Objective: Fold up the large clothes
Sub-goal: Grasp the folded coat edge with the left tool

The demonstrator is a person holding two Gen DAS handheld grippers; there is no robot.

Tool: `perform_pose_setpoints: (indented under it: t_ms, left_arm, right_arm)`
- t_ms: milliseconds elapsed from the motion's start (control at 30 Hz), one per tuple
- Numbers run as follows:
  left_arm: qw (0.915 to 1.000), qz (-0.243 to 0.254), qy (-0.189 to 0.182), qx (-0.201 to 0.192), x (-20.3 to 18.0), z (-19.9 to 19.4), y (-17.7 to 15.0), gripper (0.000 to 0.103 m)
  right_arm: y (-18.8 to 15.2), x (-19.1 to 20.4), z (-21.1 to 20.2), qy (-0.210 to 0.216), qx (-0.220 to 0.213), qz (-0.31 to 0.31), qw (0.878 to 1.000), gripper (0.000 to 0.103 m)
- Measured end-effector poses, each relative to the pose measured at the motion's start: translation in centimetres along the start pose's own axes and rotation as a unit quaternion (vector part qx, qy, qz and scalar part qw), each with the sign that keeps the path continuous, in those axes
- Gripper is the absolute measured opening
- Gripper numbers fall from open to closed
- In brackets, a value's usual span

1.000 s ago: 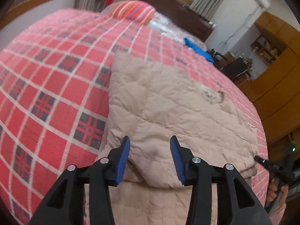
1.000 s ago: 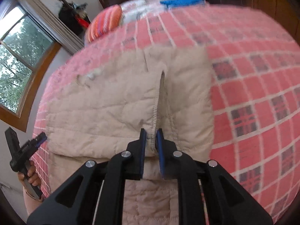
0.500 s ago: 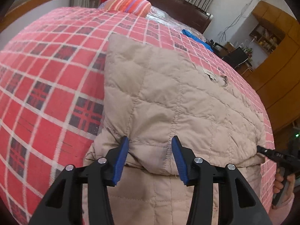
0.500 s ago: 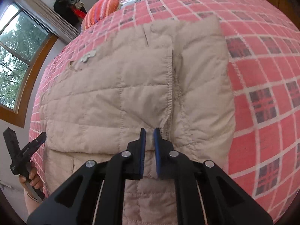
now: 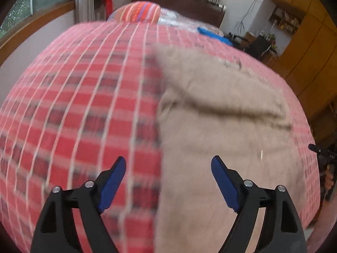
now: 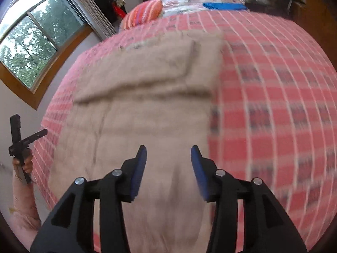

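**One fold down, both tools empty over the bed**

The beige quilted coat (image 6: 151, 109) lies on the red plaid bed (image 6: 273, 97), nearer its window-side edge, well short of the striped pillow (image 6: 145, 13) at the head. Its far part is already turned back over itself, and the folded edge (image 6: 143, 88) runs straight across the garment as a raised ridge. That looks like one fold made; judging by the long stretch of coat reaching toward the foot of the bed, at least one more fold is left before it makes a compact bundle.

Now the tools. The left tool (image 5: 168, 184) is spread wide, its blue pads (image 5: 223, 181) well apart, straddling the coat's side edge with plaid under one finger and beige under the other, pinching nothing. The right tool (image 6: 168, 171) hangs over the near part of the coat, pads parted too, though less widely, with nothing between them. Both views are smeared with motion blur, so whether either fingertip brushes the fabric, I cannot tell.
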State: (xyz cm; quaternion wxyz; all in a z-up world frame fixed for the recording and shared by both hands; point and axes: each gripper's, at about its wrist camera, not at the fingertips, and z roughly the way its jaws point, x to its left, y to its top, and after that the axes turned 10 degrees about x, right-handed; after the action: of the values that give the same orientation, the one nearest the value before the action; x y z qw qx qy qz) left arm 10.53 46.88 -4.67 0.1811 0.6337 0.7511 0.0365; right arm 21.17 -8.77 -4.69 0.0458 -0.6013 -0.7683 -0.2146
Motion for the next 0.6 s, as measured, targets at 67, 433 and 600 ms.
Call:
perform_pose_setpoints:
  t_ms: [67, 433, 600]
  left_arm:
    - [0.9999, -0.002, -0.009, 0.013, 0.8, -0.2, -2.7, 0.084]
    - [0.9972, -0.021, -0.031, 0.065, 1.4, 1.5, -11.8, 0.084]
    - [0.997, -0.017, -0.041, 0.064, 0.8, 1.9, -12.3, 0.084]
  right_arm:
    - [-2.6, -0.5, -0.4, -0.002, 0.01, 0.008, 1.0, 0.045]
    - [-12.5, -2.7, 0.0, -0.004, 0.049, 0.057, 0.997, 0.056]
    - [-13.1, -3.0, 0.3, 0.01, 0.043, 0.056, 0.997, 0.056]
